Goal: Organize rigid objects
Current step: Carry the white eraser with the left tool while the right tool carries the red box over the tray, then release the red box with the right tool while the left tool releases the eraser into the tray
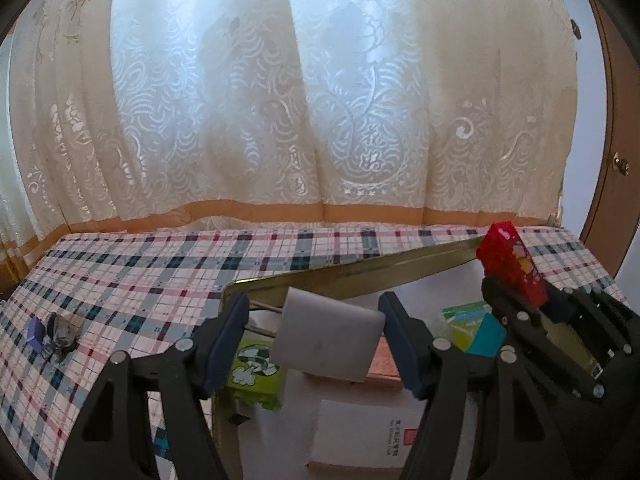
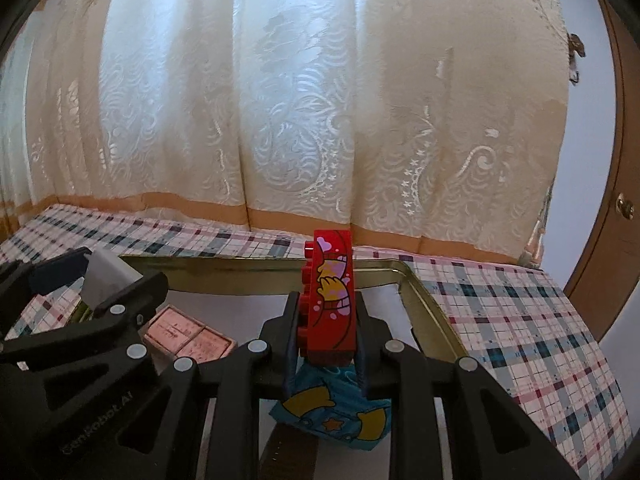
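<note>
My left gripper [image 1: 314, 334] is shut on a white block [image 1: 328, 340] and holds it above a gold-rimmed metal tray [image 1: 352, 270]. My right gripper [image 2: 328, 334] is shut on a red printed toy brick [image 2: 330, 296], held upright over the same tray [image 2: 424, 308]. The red brick [image 1: 510, 264] and right gripper also show at the right of the left wrist view. The left gripper with the white block [image 2: 106, 276] shows at the left of the right wrist view.
In the tray lie a green cartoon box [image 1: 254, 376], a pink wooden block [image 2: 188, 334], a white box with red print [image 1: 364, 432], a blue-yellow block [image 2: 332, 412] and a green-teal card [image 1: 476, 330]. Small dark and purple items [image 1: 54, 332] sit on the plaid cloth [image 1: 160, 264]. A curtain hangs behind.
</note>
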{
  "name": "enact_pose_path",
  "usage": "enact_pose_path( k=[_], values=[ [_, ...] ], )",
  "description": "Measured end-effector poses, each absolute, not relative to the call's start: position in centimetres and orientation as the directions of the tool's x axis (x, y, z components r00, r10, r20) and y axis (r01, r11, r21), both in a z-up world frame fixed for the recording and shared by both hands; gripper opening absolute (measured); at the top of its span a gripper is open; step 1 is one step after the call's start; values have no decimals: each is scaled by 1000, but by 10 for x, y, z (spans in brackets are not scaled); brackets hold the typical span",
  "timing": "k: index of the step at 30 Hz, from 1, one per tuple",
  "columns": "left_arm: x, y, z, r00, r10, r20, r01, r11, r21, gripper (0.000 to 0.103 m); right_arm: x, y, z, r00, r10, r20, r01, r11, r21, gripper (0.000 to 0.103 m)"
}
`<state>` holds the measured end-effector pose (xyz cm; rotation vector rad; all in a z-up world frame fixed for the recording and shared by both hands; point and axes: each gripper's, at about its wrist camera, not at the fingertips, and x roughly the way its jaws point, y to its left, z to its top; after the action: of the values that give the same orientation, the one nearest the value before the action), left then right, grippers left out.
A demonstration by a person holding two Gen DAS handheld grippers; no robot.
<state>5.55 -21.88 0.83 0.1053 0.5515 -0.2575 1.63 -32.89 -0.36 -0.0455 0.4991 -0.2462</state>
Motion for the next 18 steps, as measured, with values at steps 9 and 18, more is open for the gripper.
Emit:
enact_pose_path(
  k=[9, 18],
  values=[
    [60, -220, 4, 800, -186, -570, 265, 962, 59, 67, 24, -332, -5, 844, -182, -504, 176, 983, -60, 25],
    [68, -216, 0, 760, -210, -615, 274, 962, 10, 67, 36, -339, -11, 827, -93, -555, 114, 993, 3, 26]
  ],
)
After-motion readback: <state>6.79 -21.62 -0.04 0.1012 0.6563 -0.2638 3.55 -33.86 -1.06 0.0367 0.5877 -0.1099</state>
